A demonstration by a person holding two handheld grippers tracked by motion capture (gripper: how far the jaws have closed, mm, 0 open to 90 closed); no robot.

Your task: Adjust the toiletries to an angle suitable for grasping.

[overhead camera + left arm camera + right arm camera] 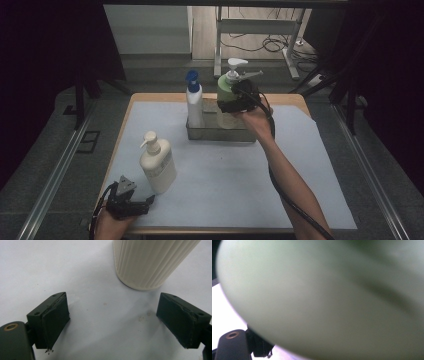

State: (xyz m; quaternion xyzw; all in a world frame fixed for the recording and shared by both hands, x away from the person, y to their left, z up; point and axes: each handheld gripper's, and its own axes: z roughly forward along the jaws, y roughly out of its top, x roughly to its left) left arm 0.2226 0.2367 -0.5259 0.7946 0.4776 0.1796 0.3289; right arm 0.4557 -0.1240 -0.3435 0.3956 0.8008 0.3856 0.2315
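Observation:
A green pump bottle (226, 95) with a white pump head stands with its lower part inside a metal tray (220, 135) at the back of the table. My right gripper (231, 104) is shut on its body from the right side. In the right gripper view the green bottle (332, 295) sits tight against the one jaw that shows at the lower left. A white bottle with a blue cap (194, 102) stands in the tray's left end. My left gripper (148, 201) rests open at the front left, just short of a cream pump bottle (157, 165). Its ribbed base (147, 262) lies beyond the empty left gripper (113, 322).
A pale sheet (230, 190) covers the wooden table top. Metal rails (55, 175) run along both sides of the table. Behind the table stand a desk frame and loose cables (270, 45) on the floor.

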